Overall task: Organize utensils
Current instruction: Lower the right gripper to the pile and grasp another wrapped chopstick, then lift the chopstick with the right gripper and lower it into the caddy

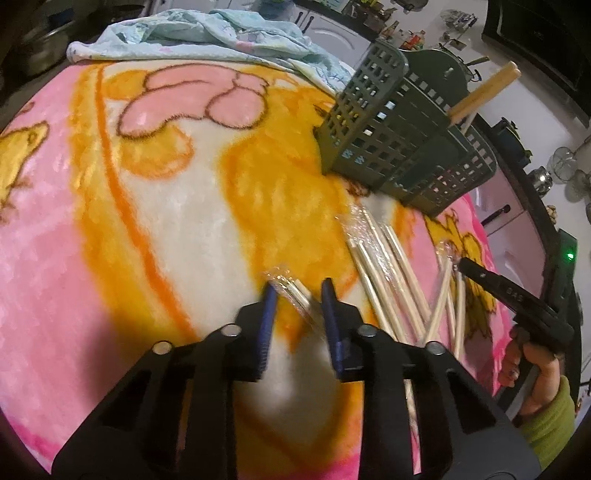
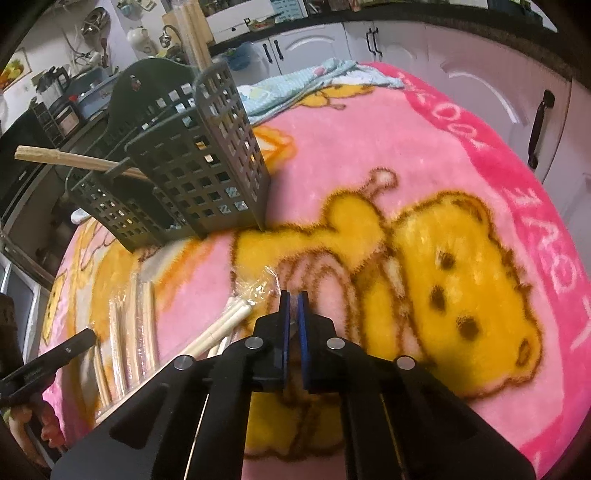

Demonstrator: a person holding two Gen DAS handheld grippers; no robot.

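A dark green slotted utensil caddy (image 1: 391, 147) stands on a pink and yellow cartoon blanket (image 1: 110, 221), with wooden chopsticks (image 1: 484, 92) sticking out of it. Several plastic-wrapped chopstick pairs (image 1: 388, 273) lie in front of the caddy. My left gripper (image 1: 299, 291) is open, its jaws on either side of one wrapped pair (image 1: 295, 295). My right gripper (image 2: 293, 295) is shut with nothing seen between its pads, just right of a wrapped pair (image 2: 236, 314). The caddy (image 2: 192, 166) and more wrapped pairs (image 2: 136, 321) show in the right wrist view.
A light blue cloth (image 1: 207, 33) is bunched at the blanket's far edge. White kitchen cabinets (image 2: 480, 85) and a cluttered counter (image 2: 74, 74) surround the table. The other gripper (image 1: 517, 302) and the hand holding it show at the right of the left wrist view.
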